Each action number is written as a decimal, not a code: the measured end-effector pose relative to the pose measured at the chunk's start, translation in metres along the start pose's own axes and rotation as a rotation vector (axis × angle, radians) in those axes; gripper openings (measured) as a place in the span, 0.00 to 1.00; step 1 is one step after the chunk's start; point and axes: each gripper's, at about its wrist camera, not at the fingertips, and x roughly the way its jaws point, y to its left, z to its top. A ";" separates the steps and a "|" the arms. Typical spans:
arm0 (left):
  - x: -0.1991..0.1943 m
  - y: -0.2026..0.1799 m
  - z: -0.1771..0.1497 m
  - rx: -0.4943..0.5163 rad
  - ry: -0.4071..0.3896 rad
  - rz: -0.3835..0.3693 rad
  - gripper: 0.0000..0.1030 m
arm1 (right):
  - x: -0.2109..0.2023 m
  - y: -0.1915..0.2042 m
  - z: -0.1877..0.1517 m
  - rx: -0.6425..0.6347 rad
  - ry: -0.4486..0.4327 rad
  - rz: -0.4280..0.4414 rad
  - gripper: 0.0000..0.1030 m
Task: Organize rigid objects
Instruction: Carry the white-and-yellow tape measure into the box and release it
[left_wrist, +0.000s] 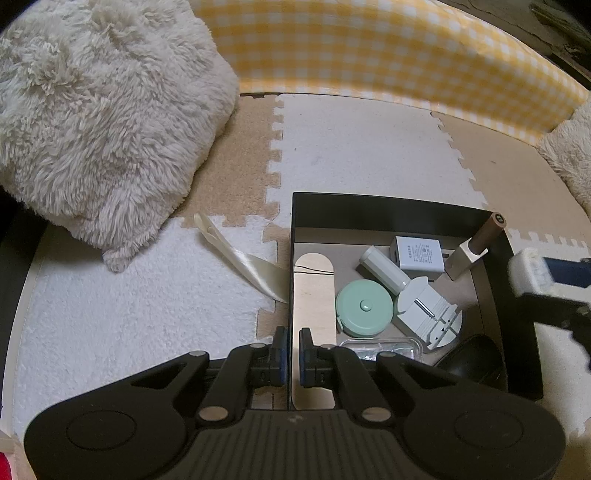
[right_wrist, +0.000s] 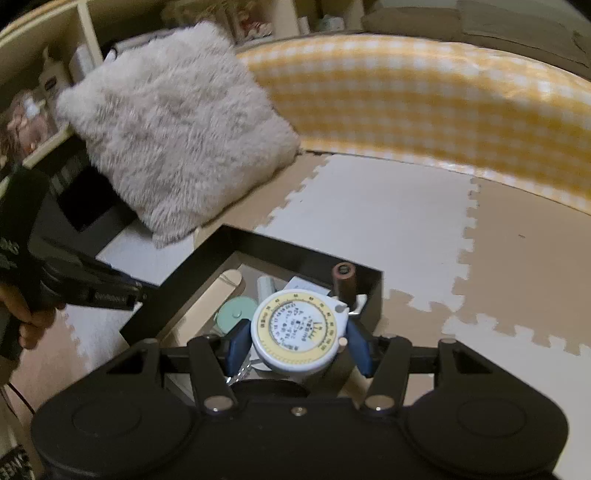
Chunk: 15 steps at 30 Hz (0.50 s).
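A: What has the right gripper (right_wrist: 299, 345) got?

B: A round white tape measure (right_wrist: 300, 334) with a yellow dial, pinched between its blue pads (right_wrist: 236, 345), jaws about half apart. It hangs above the near end of the black box (right_wrist: 258, 245).

A: And the left gripper (left_wrist: 293, 350)?

B: Jaws nearly together, clamped on the box's left wall (left_wrist: 290, 295).

A: What lies in the box?

B: A wooden stick (left_wrist: 313, 295) along the left side, a green tape (left_wrist: 364, 308) right of it, a white cylinder (left_wrist: 382, 267), a charger (left_wrist: 417, 254), and a brown tube (left_wrist: 487, 230) in the far right corner.

A: Outside?

B: A cream shoehorn (left_wrist: 240, 258) left of the box, a fluffy cushion (left_wrist: 99, 122) far left.
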 end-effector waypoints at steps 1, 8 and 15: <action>0.000 0.000 0.000 0.001 0.000 0.000 0.05 | 0.004 0.002 0.000 -0.013 0.007 -0.005 0.55; 0.001 0.000 0.000 0.003 0.000 0.001 0.05 | 0.022 0.006 0.004 -0.060 0.028 -0.048 0.55; 0.001 0.000 0.000 0.004 0.000 0.002 0.05 | 0.025 0.012 0.004 -0.110 0.041 -0.095 0.66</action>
